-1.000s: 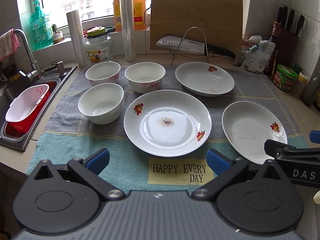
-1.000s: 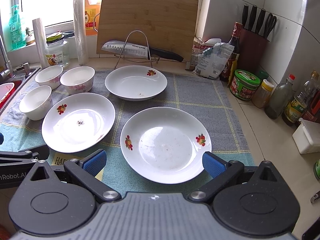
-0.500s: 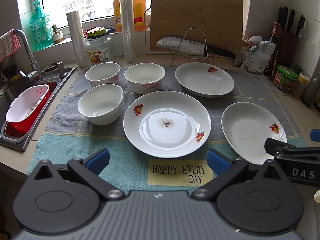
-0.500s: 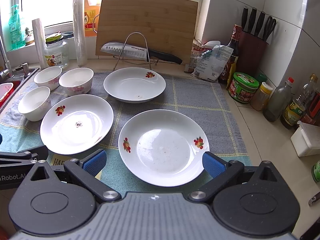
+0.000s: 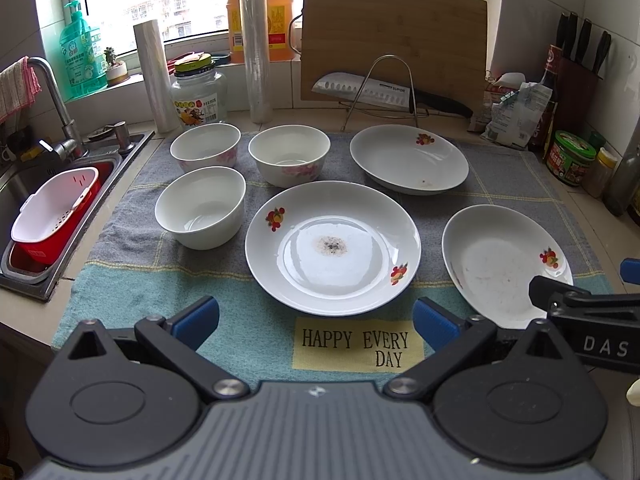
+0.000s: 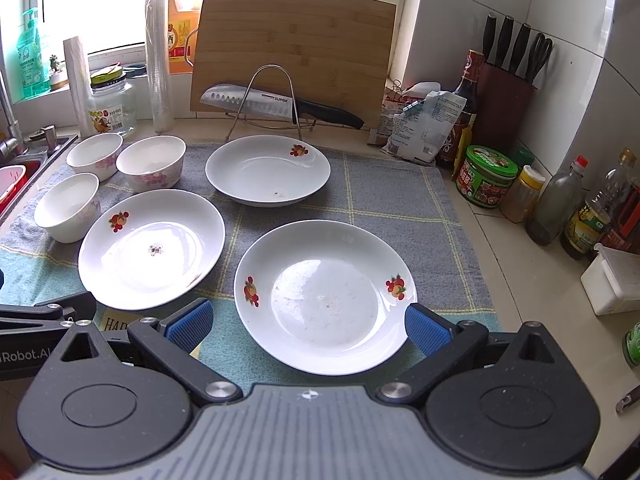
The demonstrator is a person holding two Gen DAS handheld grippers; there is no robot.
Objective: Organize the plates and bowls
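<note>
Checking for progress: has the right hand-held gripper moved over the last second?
Yes. The right hand-held gripper has eased forward and slightly right: the near plate and knife block both shifted left in its view.

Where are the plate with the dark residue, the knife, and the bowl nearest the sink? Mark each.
plate with the dark residue (image 5: 333, 248): left wrist view, on its stained centre.
knife (image 6: 248, 103): right wrist view, on the blade.
bowl nearest the sink (image 5: 200, 206): left wrist view, on its inner wall.

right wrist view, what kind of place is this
Most likely a home kitchen counter. A knife block and sauce bottles stand by the tiled wall, a cutting board leans under the window, and a sink with a tap sits at the left, beside plates and bowls on a towel.
</note>
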